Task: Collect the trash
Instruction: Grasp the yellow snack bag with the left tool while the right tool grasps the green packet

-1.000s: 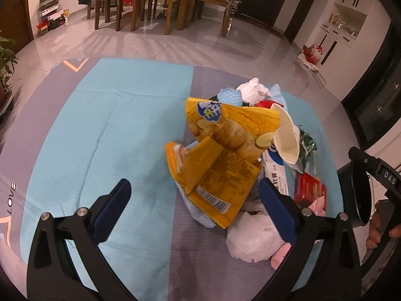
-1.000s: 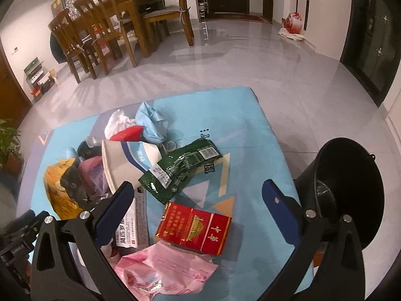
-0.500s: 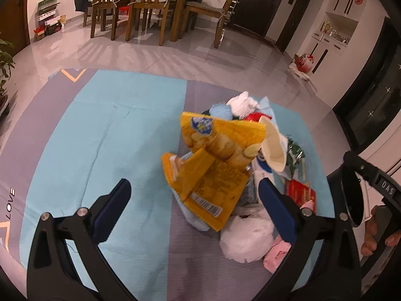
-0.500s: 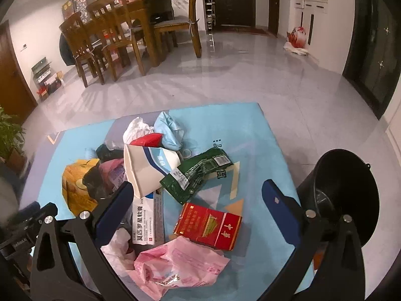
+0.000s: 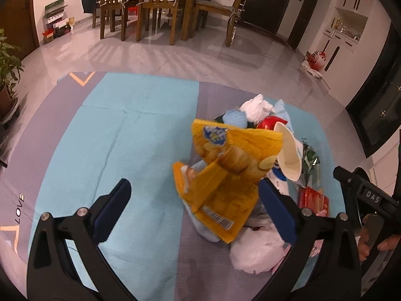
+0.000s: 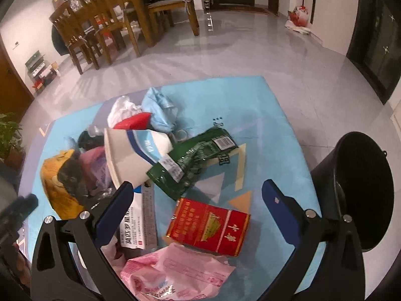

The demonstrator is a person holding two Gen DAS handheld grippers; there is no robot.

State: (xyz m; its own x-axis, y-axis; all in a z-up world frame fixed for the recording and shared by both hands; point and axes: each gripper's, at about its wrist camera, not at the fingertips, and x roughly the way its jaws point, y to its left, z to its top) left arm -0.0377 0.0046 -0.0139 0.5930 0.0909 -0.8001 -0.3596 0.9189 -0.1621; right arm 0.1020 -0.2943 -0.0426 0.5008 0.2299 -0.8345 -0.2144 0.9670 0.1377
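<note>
So your trash pile (image 6: 155, 165) is sitting heaped on the right half of the blue-and-grey floor mat (image 5: 120, 138): yellow chip bag (image 5: 225, 175), paper cup (image 6: 132, 155), green wrapper (image 6: 195, 160), red carton (image 6: 210, 225), pink plastic bag (image 6: 175, 273) and a white bag (image 5: 258, 248). Your left gripper (image 5: 198, 208) has its jaws spread wide in front of the chip bag, and your right gripper (image 6: 198, 210) is spread too, above the red carton, holding nothing. The black bin (image 6: 356, 190) stands just off the mat's edge (on grey glossy tile). Wooden dining chairs (image 5: 140, 2) and dark doors are well back.
</note>
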